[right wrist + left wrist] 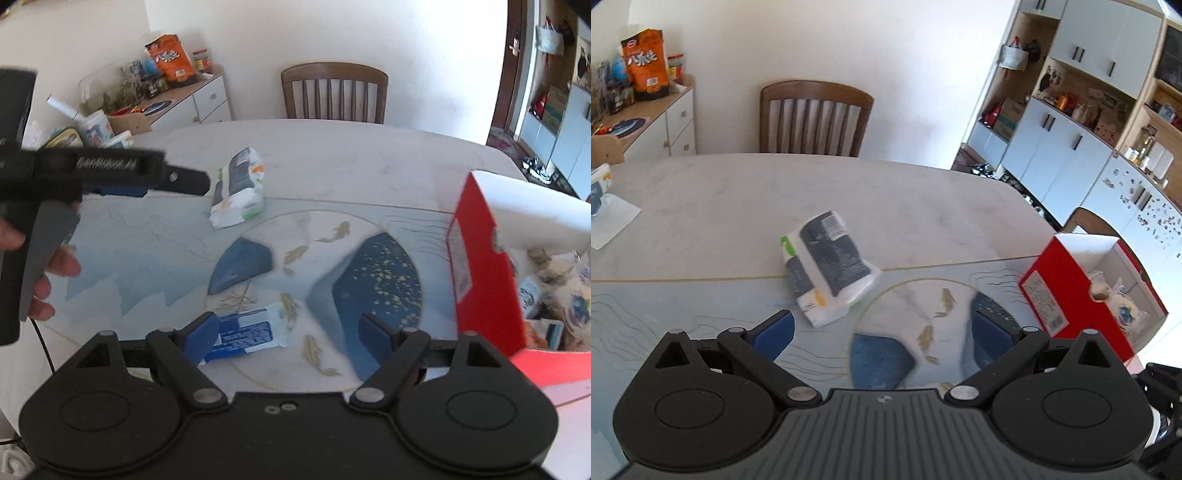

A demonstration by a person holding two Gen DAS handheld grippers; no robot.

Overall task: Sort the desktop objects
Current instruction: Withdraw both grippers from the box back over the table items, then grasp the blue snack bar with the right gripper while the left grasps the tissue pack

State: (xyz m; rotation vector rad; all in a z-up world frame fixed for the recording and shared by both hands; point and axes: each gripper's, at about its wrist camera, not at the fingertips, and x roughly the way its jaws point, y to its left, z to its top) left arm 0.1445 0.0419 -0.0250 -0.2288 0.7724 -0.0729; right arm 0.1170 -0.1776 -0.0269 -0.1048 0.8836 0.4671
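A white and dark tissue pack [827, 264] lies on the table ahead of my left gripper [882, 328], which is open and empty above the mat. The same pack shows in the right wrist view [238, 188]. A blue and white packet [247, 332] lies on the mat just beyond my right gripper [286, 332], by its left finger; the gripper is open and empty. A red box [1067, 291] holding several packets stands at the right; it also shows in the right wrist view [487, 277]. The left gripper [173, 181] appears at the left of the right wrist view.
A patterned blue mat [147, 251] covers the near table. A wooden chair [812, 118] stands at the far side. A sideboard [665, 125] with snack bags is at the left. Cups and a tin [92, 129] sit at the table's left end. Cabinets [1071, 147] are at the right.
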